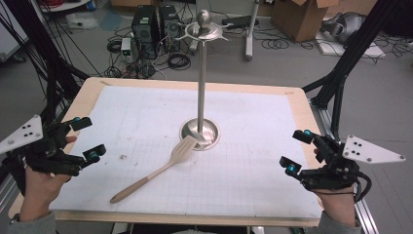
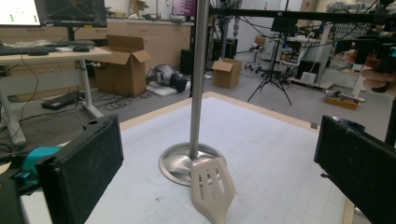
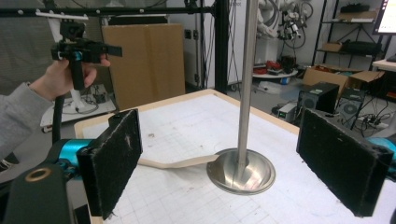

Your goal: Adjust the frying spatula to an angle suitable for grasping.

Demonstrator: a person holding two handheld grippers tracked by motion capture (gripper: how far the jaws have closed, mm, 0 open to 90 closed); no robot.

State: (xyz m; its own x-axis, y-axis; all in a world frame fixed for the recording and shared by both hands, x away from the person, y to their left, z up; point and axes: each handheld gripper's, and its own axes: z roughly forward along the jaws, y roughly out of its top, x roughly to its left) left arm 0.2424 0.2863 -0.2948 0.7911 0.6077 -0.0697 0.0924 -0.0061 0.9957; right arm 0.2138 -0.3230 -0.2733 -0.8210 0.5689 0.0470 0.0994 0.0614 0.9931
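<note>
Spatula (image 1: 160,169) is your nearest thing: it lies flat on the white mat (image 1: 253,122), its slotted head resting against the near rim of the metal stand (image 1: 199,131), its handle running away from the stand toward your left side of the table. You hold your left gripper (image 1: 88,138) well to the left of the stand, jaws spread wide with nothing between them. Your right gripper (image 1: 297,152) sits well to the right of the stand, jaws likewise spread and empty. Neither touches the spatula.
</note>
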